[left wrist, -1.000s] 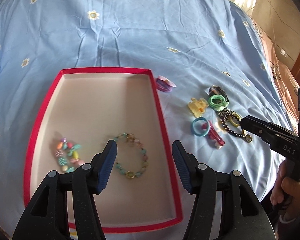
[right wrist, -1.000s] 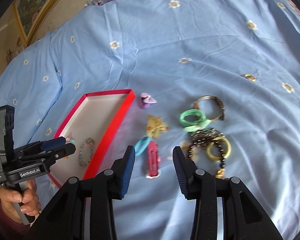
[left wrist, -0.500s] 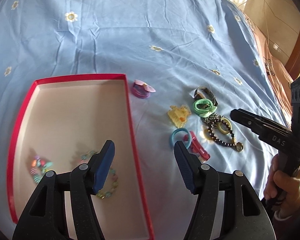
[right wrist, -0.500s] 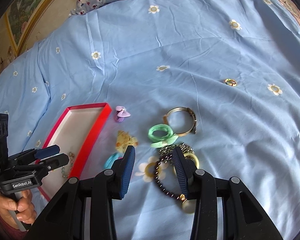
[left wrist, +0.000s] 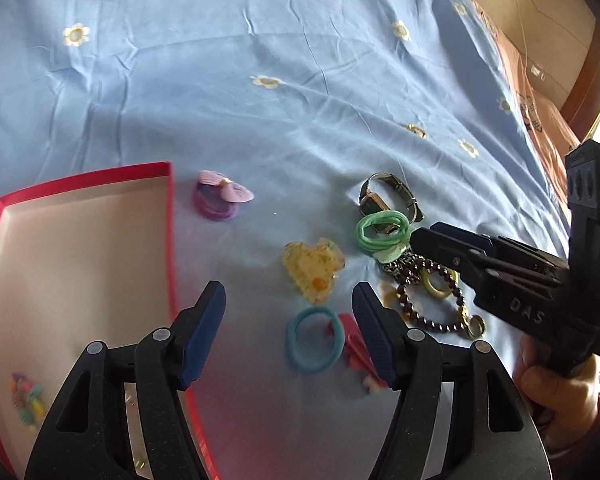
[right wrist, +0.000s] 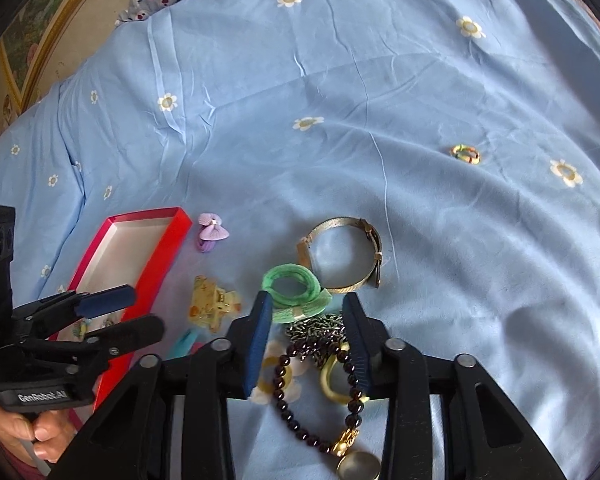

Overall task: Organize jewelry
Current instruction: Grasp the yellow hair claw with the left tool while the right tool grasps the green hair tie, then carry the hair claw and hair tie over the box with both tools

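A: Your right gripper (right wrist: pixel 306 340), jaws apart and empty, straddles the dark bead bracelet (right wrist: pixel 300 396); strand runs back toward you.

B: Left gripper (left wrist: pixel 290 332), open, empty, sits farther off, over the blue hair tie (left wrist: pixel 315 339).

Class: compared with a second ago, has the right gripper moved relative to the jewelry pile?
Yes. The right gripper shifted rightward, from over the red clip to the dark bead bracelet, nearer the green ties.

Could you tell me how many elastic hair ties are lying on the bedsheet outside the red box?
3: purple hair tie beside the box corner, green hair tie against the watch, blue hair tie between the left gripper's fingers.
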